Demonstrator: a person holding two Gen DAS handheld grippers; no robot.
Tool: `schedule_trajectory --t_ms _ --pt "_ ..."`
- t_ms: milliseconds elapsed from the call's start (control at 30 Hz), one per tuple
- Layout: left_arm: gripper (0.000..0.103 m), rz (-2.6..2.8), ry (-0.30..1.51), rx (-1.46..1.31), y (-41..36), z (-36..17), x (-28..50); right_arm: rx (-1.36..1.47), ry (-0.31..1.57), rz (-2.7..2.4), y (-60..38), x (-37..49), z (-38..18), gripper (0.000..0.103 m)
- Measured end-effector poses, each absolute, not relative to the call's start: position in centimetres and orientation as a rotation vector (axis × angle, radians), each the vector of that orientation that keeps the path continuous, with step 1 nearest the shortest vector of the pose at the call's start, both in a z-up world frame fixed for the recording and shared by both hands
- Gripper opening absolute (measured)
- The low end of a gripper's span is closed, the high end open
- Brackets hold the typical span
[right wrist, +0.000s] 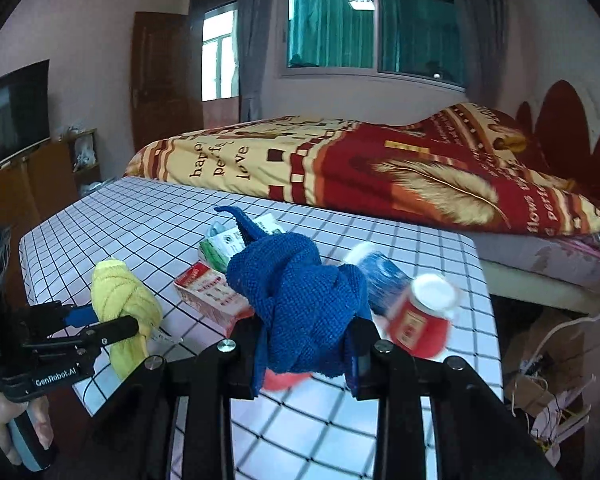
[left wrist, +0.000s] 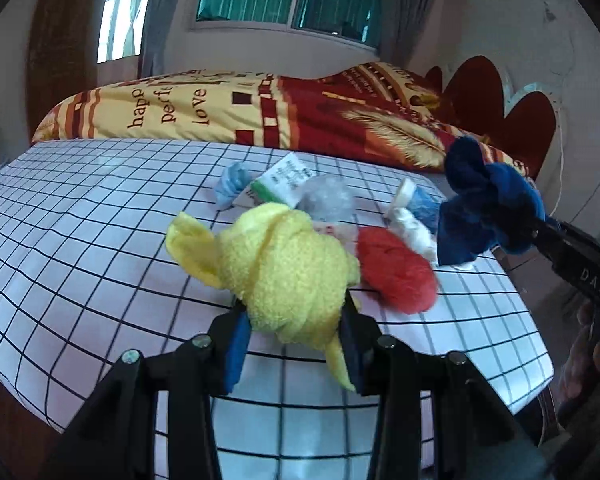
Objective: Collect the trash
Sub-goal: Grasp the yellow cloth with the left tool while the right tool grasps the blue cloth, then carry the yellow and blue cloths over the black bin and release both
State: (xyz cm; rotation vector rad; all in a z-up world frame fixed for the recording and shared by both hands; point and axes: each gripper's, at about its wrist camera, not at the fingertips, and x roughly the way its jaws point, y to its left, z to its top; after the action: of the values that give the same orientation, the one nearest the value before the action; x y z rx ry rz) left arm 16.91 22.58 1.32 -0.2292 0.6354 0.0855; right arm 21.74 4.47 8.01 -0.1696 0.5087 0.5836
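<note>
My left gripper (left wrist: 296,320) is shut on a knotted yellow cloth (left wrist: 284,272), held above the checked table; the cloth also shows in the right wrist view (right wrist: 120,300). My right gripper (right wrist: 308,344) is shut on a knotted blue cloth (right wrist: 300,304), seen at the right of the left wrist view (left wrist: 484,208). On the table lie a red cloth ball (left wrist: 396,268), a green-and-white carton (right wrist: 224,248), a red-and-white box (right wrist: 212,288), a red can with a white lid (right wrist: 420,316), a blue can (right wrist: 380,276) and crumpled plastic (left wrist: 328,196).
The table with the white checked cover (left wrist: 80,240) stands against a bed with a red and yellow quilt (right wrist: 380,168). A cardboard box with wires (right wrist: 548,380) sits on the floor at the right. A dark screen (right wrist: 12,112) hangs at the left.
</note>
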Motion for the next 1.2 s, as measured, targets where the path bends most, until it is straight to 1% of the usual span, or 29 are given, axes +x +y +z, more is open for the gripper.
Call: schedule_trajectory --t_ms 600,1200 --pt "0.042 -0.043 0.617 -0.154 13.8 2.6 14.7 -0.113 0.553 0.442 -5.2 16.6 6.2 0.032" --pt "0.042 -0.261 0.633 -0.044 2.7 3.0 15.5 -0.037 0.573 0.251 -16.6 13.2 5.9 0.032"
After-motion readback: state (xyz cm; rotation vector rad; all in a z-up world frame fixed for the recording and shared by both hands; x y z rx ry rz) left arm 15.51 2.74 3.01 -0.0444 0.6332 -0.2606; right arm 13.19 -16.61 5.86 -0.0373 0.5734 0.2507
